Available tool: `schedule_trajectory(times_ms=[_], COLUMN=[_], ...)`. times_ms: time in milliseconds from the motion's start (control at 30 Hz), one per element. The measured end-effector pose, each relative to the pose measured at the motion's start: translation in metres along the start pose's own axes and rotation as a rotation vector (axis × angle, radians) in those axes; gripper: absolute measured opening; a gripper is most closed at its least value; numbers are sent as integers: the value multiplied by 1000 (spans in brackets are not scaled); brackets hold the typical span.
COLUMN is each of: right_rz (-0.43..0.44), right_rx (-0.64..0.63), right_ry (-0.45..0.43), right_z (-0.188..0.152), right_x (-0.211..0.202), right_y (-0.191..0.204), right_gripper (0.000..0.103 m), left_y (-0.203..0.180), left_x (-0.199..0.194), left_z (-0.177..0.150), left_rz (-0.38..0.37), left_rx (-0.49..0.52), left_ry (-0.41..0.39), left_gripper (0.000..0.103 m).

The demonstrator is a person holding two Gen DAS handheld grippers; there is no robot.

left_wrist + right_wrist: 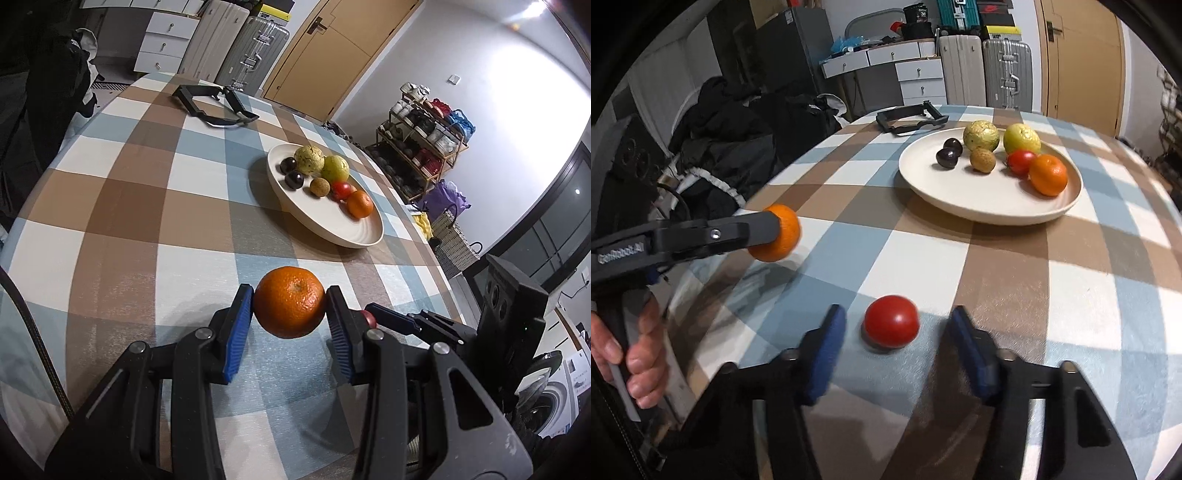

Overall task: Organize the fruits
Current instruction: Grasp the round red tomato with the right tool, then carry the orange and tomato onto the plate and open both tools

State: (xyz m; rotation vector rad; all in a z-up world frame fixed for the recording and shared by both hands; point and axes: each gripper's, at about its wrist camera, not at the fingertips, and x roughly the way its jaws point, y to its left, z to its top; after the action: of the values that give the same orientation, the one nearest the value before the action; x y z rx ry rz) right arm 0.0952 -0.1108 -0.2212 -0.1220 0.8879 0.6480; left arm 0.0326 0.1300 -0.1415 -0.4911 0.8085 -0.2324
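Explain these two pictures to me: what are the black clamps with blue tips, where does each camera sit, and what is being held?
They are hand-held grippers, one per hand, each with a camera looking along its fingers. The left view shows the left gripper clamped on an orange, lifted off the checked tablecloth. The right view shows the right gripper around a tomato on the cloth, pads apart from it. The white plate already holds several fruits. A hand grips the left gripper's handle.

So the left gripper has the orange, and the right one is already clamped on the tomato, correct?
Not quite. In the right wrist view the right gripper straddles the tomato with gaps either side, not clamped. The left gripper does hold the orange.
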Motion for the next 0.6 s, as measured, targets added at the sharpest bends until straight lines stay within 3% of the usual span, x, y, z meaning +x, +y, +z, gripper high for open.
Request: schedule_trajectory(times_ms=[200, 600], right_rz=[53, 46], right_rx=[12, 57], right_ry=[24, -60], right_z=[0, 1], right_x=[3, -19], right_y=[-1, -24], right_gripper=[32, 31], left_y=[-5, -38], left_x=[0, 24], left_z=[15, 48], left_rz=[25, 2], left_rx=[53, 125], left_ry=[-7, -13], left_gripper=[37, 37])
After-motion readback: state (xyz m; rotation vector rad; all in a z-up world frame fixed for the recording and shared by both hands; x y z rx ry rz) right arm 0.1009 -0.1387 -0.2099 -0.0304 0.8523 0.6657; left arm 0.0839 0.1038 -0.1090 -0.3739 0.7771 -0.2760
